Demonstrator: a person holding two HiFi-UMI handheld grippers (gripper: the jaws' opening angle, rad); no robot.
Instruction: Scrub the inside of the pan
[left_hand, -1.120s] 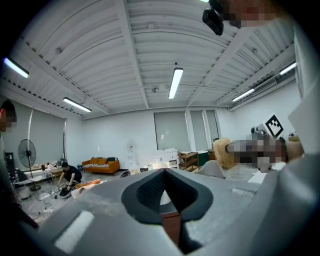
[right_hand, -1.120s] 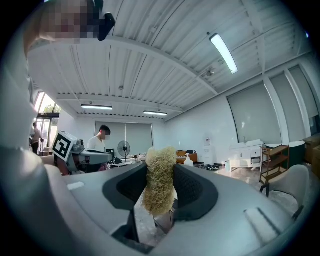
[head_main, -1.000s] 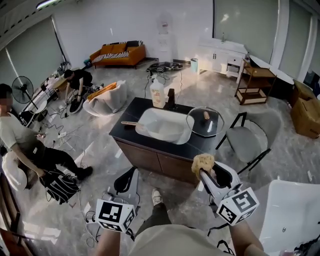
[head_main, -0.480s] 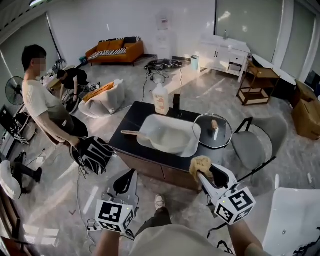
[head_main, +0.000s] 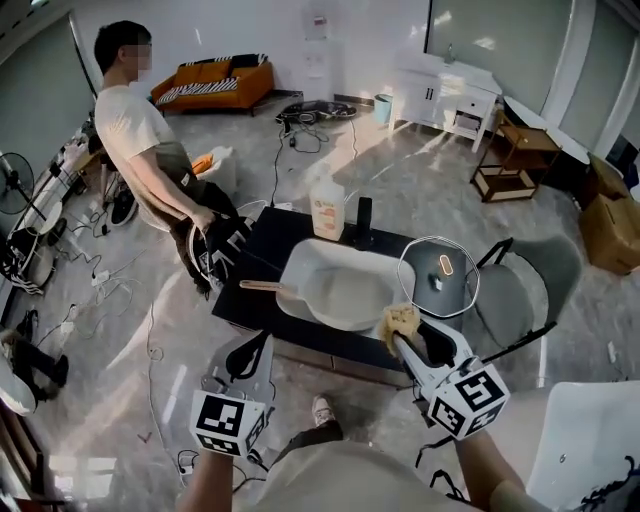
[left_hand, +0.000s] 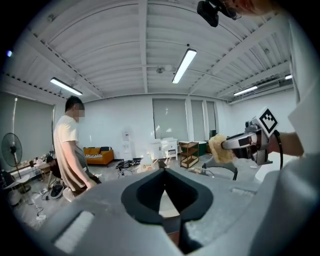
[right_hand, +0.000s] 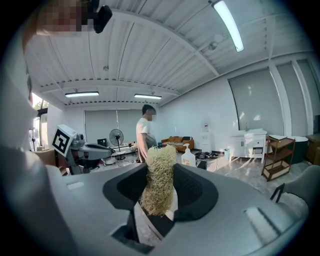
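The white pan with a wooden handle lies on a black counter, ahead of and below both grippers. My right gripper is shut on a yellow fibrous scrubber, held up in the air short of the counter's near edge. In the right gripper view the scrubber stands upright, pinched between the jaws. My left gripper hangs lower left of the counter, shut with nothing in it; its jaws meet in the left gripper view.
A glass lid lies right of the pan. A soap bottle and a dark object stand behind it. A person stands at the counter's left end. A grey chair is to the right. Cables cross the floor at left.
The counter has come nearer and lower in the head view. The person at left has stood up and stepped to the counter's end. Both grippers keep their hold and pose.
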